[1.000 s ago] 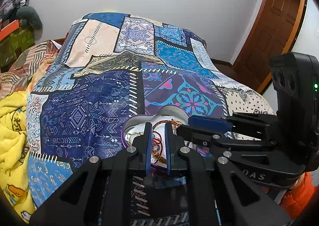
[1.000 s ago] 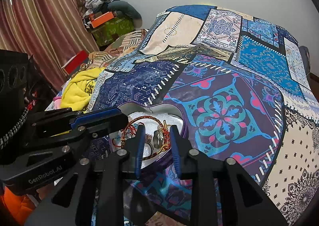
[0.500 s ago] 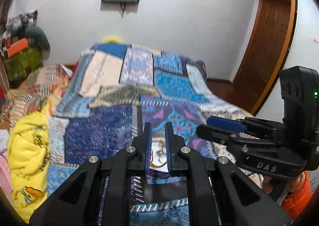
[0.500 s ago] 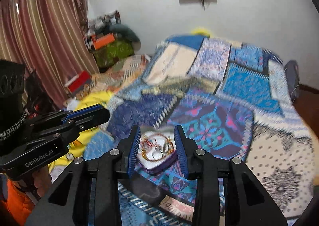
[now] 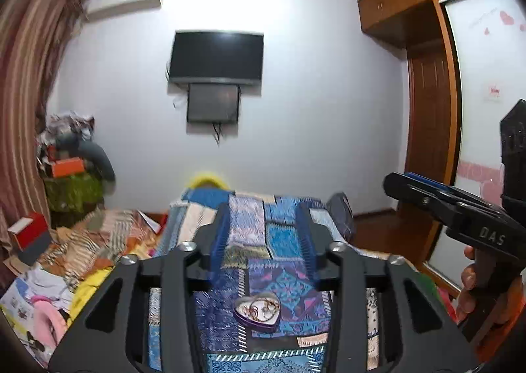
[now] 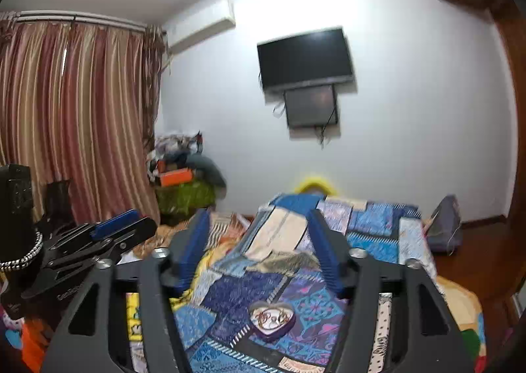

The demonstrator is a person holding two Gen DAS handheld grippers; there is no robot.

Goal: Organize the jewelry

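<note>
A purple heart-shaped box [image 5: 257,311] holding gold and red bangles and rings sits on the patchwork bedspread [image 5: 273,235]; it also shows in the right wrist view [image 6: 272,319]. My left gripper [image 5: 262,235] is open and empty, held well above and back from the box. My right gripper [image 6: 259,244] is open and empty, also well back from the box. Each gripper shows at the edge of the other's view: the right one [image 5: 427,195] and the left one [image 6: 108,235].
A TV [image 5: 215,57] hangs on the far wall. A striped curtain [image 6: 72,116] is at left. Piled clothes and boxes [image 5: 72,172] stand beside the bed. A yellow blanket [image 5: 85,287] lies left of the bedspread. A wooden wardrobe and door [image 5: 430,149] are at right.
Both grippers have pulled up and back from the heart box, and both have opened wide. The box now looks small and far below.
</note>
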